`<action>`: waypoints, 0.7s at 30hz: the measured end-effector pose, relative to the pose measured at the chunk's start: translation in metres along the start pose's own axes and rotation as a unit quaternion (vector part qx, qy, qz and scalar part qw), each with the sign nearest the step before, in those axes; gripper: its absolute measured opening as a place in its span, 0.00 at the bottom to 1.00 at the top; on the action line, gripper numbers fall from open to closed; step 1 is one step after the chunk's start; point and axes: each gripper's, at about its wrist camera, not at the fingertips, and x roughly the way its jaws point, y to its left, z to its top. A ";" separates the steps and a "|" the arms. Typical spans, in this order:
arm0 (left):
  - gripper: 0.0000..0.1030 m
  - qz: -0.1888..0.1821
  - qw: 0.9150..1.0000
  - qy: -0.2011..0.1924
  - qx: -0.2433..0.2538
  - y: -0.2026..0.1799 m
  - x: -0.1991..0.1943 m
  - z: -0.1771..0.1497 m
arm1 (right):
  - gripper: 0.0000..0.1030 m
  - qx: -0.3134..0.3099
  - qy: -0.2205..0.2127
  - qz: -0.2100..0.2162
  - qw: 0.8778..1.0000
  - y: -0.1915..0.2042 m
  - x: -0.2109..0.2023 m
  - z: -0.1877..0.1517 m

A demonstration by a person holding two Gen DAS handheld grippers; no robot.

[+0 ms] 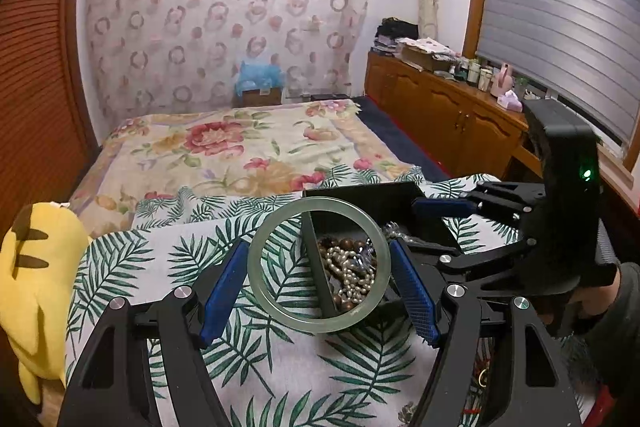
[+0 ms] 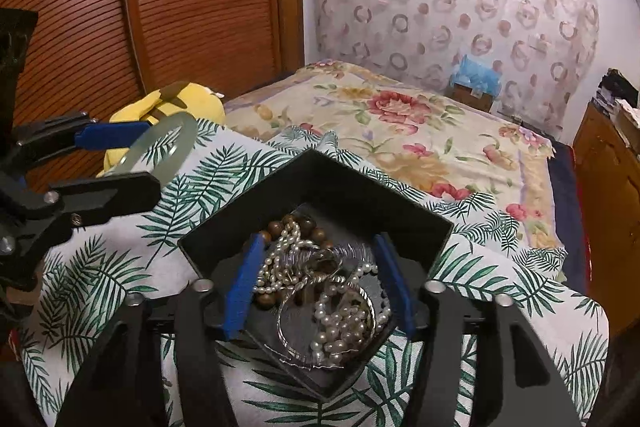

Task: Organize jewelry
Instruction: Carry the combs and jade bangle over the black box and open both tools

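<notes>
Bed [image 1: 224, 147] with floral blanket fills the background; wooden cabinet [image 1: 448, 103] runs along its side under the window blind [image 1: 560, 27]. Yellow plush toy [image 1: 36, 291] sits at the edge of the palm-leaf cloth [image 1: 168, 259] that covers the surface.

Black divided jewelry box [image 2: 320, 183] sits on the cloth. Near compartment is piled with a tangle: pearl strands [image 2: 340, 327], brown wooden beads [image 2: 304, 227], a silver bangle [image 2: 320, 283]. Cannot separate individual pieces further.

Right tongs [image 2: 320, 287]: spread wide, blue pads [image 2: 242, 287] down inside the box on either side of the pile. Left pad touches the pearls; nothing clamped between them. Tool pitched down into the box, gloved hand [image 1: 600, 291] on its grip.

Left tongs [image 1: 320, 267]: closed onto a pale green jade bangle [image 1: 318, 265], pads [image 1: 224, 287] pressing its outer rim from both sides. Bangle is held off the cloth, tilted, over the box's left edge. Tool roughly level, just left of the right one.
</notes>
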 end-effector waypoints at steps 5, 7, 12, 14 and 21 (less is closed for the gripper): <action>0.67 -0.003 1.000 0.003 0.004 -0.001 0.006 0.003 | 0.61 0.005 -0.013 -0.008 1.000 -0.005 -0.014 -0.001; 0.67 -0.006 1.000 0.004 0.007 -0.004 0.009 0.005 | 0.61 0.010 -0.017 -0.015 1.000 -0.010 -0.021 -0.003; 0.67 -0.021 1.000 0.003 0.022 -0.017 0.018 0.015 | 0.61 0.028 -0.025 -0.038 0.999 -0.023 -0.040 -0.016; 0.67 -0.025 0.999 0.004 0.028 -0.022 0.023 0.018 | 0.61 0.036 -0.030 -0.042 0.998 -0.028 -0.046 -0.021; 0.67 -0.026 0.999 0.022 0.038 -0.032 0.047 0.023 | 0.62 0.055 -0.031 -0.051 0.997 -0.045 -0.053 -0.032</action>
